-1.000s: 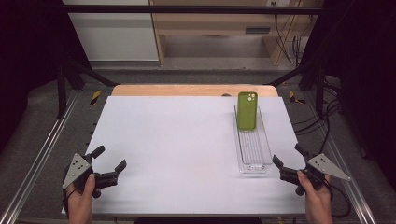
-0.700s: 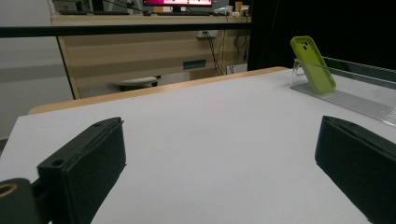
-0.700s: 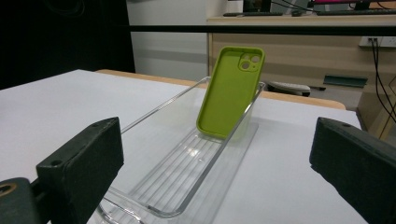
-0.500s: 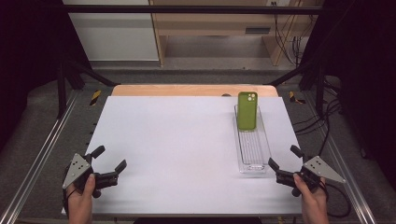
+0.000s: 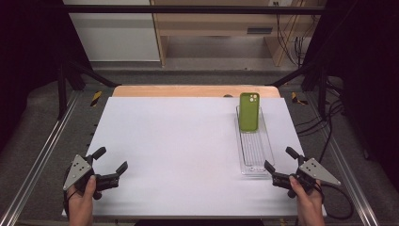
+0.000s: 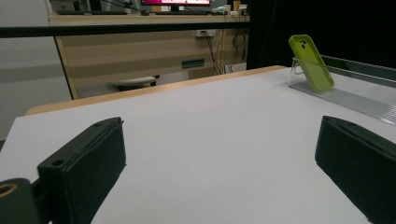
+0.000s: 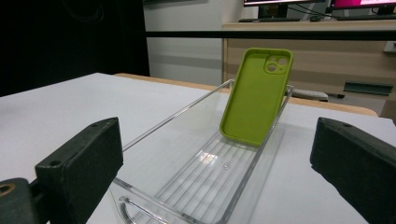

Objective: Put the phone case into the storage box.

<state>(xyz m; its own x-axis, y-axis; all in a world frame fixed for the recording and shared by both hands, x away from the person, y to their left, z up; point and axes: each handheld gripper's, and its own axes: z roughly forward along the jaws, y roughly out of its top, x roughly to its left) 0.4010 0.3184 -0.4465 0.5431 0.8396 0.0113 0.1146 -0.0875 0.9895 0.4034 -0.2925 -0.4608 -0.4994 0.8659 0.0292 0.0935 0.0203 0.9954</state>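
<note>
Right gripper (image 5: 281, 165) edged toward one tray (image 5: 267, 153) — one phone case (image 5: 248, 112).

The phone case (image 7: 257, 95) looks like soft, matt green silicone, smooth all over. It leans in a tray (image 7: 159, 128) of clear, glossy hard plastic with a ribbed floor that catches the light. The table (image 5: 179, 141) has a matt white top, smooth like laminate, with a pale wood edge (image 5: 188, 91) at the back. Both pairs of gripper jaws look like dull black plastic, and a flat grey metal-looking plate rides on each gripper.
</note>
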